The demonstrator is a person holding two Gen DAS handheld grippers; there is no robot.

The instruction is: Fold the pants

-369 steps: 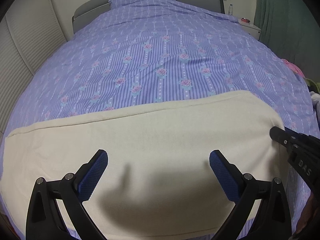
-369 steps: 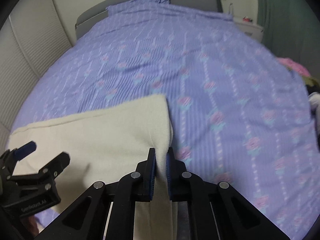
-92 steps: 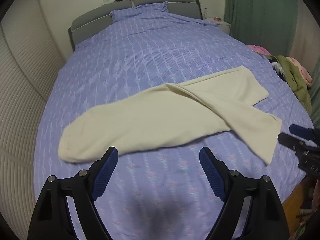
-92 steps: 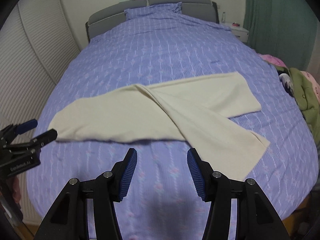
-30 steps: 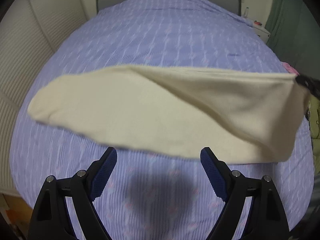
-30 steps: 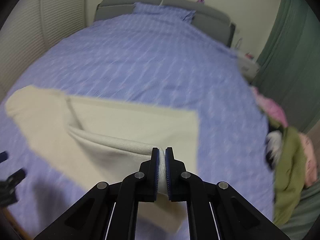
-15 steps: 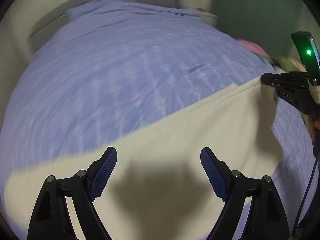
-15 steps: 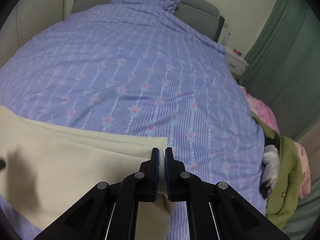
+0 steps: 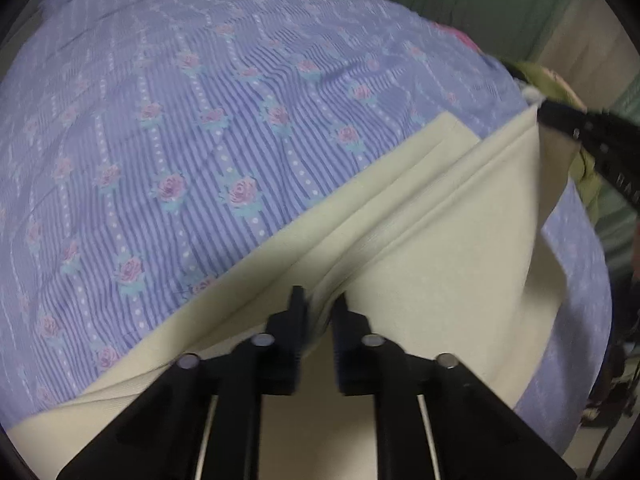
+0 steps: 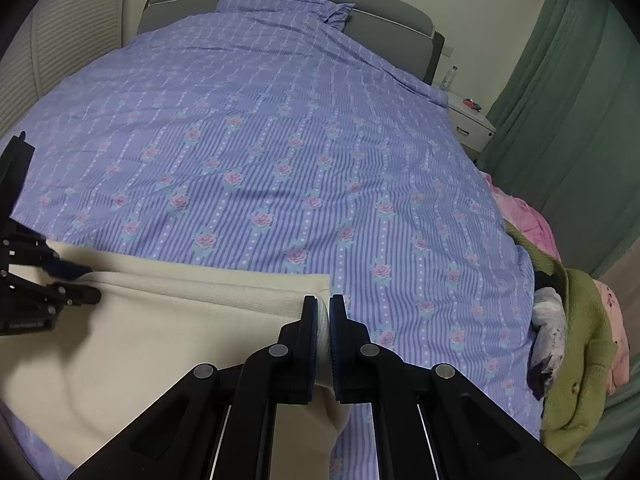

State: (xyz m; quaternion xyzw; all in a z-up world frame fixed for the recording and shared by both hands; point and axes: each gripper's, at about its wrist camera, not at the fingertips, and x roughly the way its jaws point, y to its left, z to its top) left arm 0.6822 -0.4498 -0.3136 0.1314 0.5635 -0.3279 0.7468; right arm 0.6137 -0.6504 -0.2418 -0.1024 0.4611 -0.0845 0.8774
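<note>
The cream pants (image 9: 432,248) lie on the purple flowered bed cover, one leg folded over the other. My left gripper (image 9: 320,304) is shut on a fold of the upper layer near its long edge. My right gripper (image 10: 323,312) is shut on the corner of the pants' (image 10: 168,328) leg end. The right gripper also shows at the right edge of the left wrist view (image 9: 584,136), at the far corner of the cloth. The left gripper shows at the left edge of the right wrist view (image 10: 44,276), its tips on the cloth.
The bed cover (image 10: 280,152) stretches to a grey headboard (image 10: 360,4). A heap of green and pink clothes (image 10: 572,312) lies at the bed's right edge. A white nightstand (image 10: 472,124) and green curtains (image 10: 568,92) stand at the right.
My left gripper, open half a second ago, has closed on the upper layer of the pants. The right gripper keeps its hold on the leg end, which has come down over the other leg.
</note>
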